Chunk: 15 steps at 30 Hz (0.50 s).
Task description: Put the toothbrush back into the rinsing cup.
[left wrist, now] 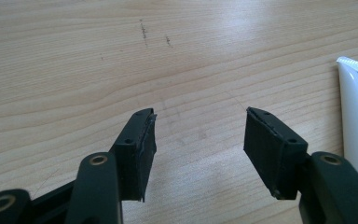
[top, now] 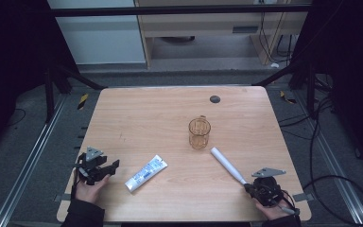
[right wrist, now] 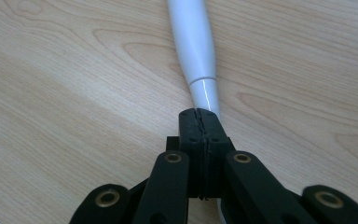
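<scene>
glass [top: 199,133] mid-table, bare wood [top: 137,118] left

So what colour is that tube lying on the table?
The tube is white with blue print, clearest in the high view.

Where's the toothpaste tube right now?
In the high view the toothpaste tube lies flat on the table's near left part, just right of the open left tool, with the amber glass cup farther back to its right.

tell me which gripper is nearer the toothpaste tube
Left. The left gripper sits just left of the toothpaste tube, jaws open. The right gripper is far across the table, jaws shut by the white toothbrush.
</scene>
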Tool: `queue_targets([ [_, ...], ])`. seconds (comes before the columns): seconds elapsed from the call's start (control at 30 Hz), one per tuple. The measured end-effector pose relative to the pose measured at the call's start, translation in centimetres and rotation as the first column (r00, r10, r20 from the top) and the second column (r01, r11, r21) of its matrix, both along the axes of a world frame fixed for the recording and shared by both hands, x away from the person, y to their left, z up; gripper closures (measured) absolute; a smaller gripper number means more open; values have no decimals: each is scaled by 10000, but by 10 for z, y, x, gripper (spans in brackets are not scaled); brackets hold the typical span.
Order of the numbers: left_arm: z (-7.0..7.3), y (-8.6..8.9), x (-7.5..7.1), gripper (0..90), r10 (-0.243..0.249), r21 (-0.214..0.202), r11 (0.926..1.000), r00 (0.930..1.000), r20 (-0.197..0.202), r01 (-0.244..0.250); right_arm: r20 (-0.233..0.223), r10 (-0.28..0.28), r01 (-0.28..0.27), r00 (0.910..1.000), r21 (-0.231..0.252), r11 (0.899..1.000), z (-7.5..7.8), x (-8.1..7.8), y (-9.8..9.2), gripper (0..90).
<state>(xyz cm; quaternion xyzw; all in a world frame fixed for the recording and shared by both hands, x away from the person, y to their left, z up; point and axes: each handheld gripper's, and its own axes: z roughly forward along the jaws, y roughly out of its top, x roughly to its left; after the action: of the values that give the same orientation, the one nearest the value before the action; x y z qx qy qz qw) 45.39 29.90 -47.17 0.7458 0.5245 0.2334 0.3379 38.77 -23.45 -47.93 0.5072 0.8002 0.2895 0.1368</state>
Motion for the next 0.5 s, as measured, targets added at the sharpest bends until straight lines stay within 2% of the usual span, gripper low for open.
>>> queue_targets([
  [0.5, 0, 0, 0, 428, -8, 12, 10000, 10000, -16, 8, 51, -532, 532, 9986, -33, 9986, -2, 5, -12, 898],
])
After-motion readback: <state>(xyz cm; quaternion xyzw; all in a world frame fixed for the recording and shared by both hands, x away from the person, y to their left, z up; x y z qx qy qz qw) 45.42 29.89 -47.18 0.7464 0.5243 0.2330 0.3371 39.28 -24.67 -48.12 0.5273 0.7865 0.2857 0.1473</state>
